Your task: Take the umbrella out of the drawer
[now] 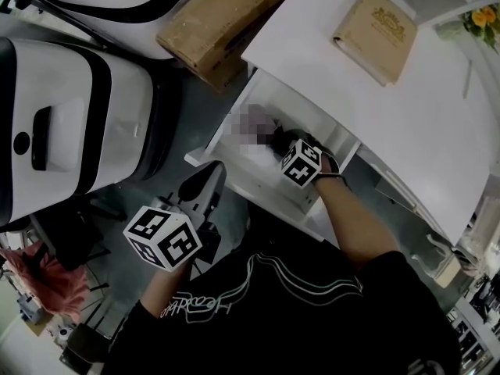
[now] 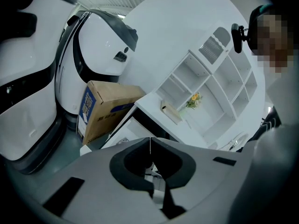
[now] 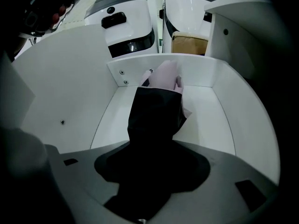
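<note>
The white drawer (image 1: 225, 135) stands pulled out from under the white desk (image 1: 406, 123). Inside it lies a folded umbrella (image 3: 155, 113), black with a pale pink end (image 3: 166, 76) toward the drawer's back wall (image 3: 196, 73). My right gripper (image 3: 152, 148) reaches into the drawer and is shut on the umbrella's black near end. In the head view the right gripper (image 1: 280, 144) is inside the drawer and only a dark bit of the umbrella (image 1: 273, 140) shows. My left gripper (image 1: 205, 187) hangs outside, below the drawer's front left corner; this left gripper (image 2: 150, 141) is shut and holds nothing.
A tan book (image 1: 375, 23) lies on the desk, with yellow flowers (image 1: 482, 16) at its far right. A cardboard box (image 1: 219, 14) stands left of the desk. A big white machine (image 1: 70, 116) fills the floor at left. White shelves (image 2: 210, 78) rise behind the desk.
</note>
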{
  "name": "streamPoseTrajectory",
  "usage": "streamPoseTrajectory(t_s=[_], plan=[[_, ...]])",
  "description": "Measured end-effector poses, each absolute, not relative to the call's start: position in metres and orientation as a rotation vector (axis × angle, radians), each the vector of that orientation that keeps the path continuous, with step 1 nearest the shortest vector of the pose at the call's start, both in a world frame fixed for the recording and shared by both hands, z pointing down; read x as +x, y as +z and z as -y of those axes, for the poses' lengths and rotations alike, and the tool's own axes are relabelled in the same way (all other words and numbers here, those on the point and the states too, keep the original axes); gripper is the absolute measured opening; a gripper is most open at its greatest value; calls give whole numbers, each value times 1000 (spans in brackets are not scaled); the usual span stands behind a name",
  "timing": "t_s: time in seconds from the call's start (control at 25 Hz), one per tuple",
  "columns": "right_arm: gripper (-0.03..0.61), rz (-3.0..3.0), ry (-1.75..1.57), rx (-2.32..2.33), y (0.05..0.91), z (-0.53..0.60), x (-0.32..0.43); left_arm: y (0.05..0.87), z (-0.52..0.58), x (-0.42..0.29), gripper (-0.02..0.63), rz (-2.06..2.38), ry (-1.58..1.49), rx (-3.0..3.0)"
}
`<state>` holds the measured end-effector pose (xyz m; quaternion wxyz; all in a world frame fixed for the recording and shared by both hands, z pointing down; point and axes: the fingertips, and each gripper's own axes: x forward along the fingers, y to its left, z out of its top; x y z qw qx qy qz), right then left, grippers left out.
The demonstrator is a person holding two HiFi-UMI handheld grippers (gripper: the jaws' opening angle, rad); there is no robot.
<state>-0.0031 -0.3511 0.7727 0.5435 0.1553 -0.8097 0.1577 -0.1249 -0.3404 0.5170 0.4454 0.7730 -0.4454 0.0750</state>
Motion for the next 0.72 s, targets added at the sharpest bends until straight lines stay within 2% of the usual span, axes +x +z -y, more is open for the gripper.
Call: streamPoseTrajectory(t_s=[0.72], plan=[[213, 1900, 440, 379, 748, 342, 2, 501, 318, -122, 21, 1118, 196, 1935]])
